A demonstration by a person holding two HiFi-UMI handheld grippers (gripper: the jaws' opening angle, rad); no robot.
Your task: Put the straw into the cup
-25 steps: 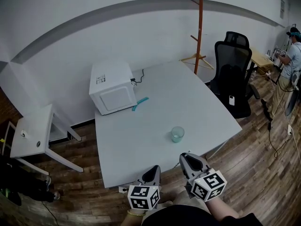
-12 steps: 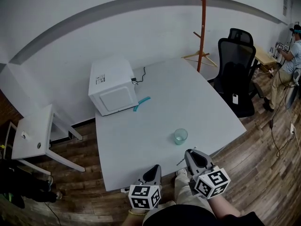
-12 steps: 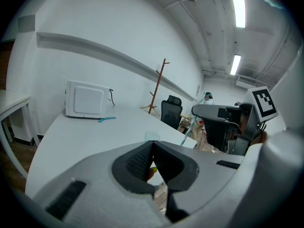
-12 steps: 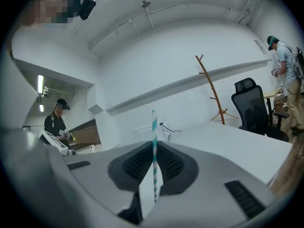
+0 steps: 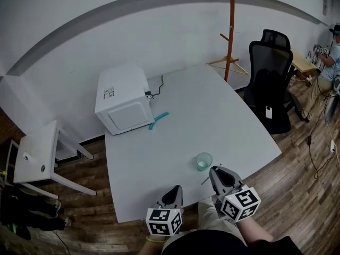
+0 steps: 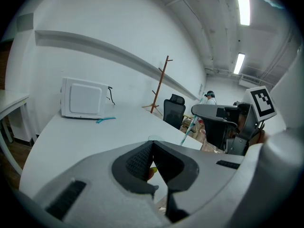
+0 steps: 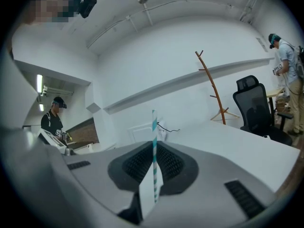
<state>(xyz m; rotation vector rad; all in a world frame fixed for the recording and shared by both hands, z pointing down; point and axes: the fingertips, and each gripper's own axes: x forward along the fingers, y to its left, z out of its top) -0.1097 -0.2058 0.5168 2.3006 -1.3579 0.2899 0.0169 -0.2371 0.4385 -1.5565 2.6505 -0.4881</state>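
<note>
A clear greenish cup [image 5: 203, 161] stands on the white table [image 5: 212, 116] near its front edge. My right gripper [image 5: 219, 170] hovers just in front of the cup and slightly to its right. It is shut on a teal-and-white striped straw [image 7: 154, 156], which stands upright between the jaws with a white paper wrapper [image 7: 151, 188] at its lower end. The left gripper view shows the same straw [image 6: 188, 129] sticking out of the right gripper [image 6: 223, 122]. My left gripper [image 5: 174, 189] is off the table's front edge, shut with nothing in it [image 6: 153, 144].
A white microwave [image 5: 123, 105] sits at the table's back left with a teal item [image 5: 158, 118] beside it. A wooden coat stand [image 5: 231, 31] and a black office chair [image 5: 273, 84] are at the back right. A small white side table [image 5: 37, 155] stands left. A person [image 5: 332, 52] is far right.
The right gripper with the straw has come closer to the cup, and the gap between them has shrunk. The left gripper has stayed about where it was.
</note>
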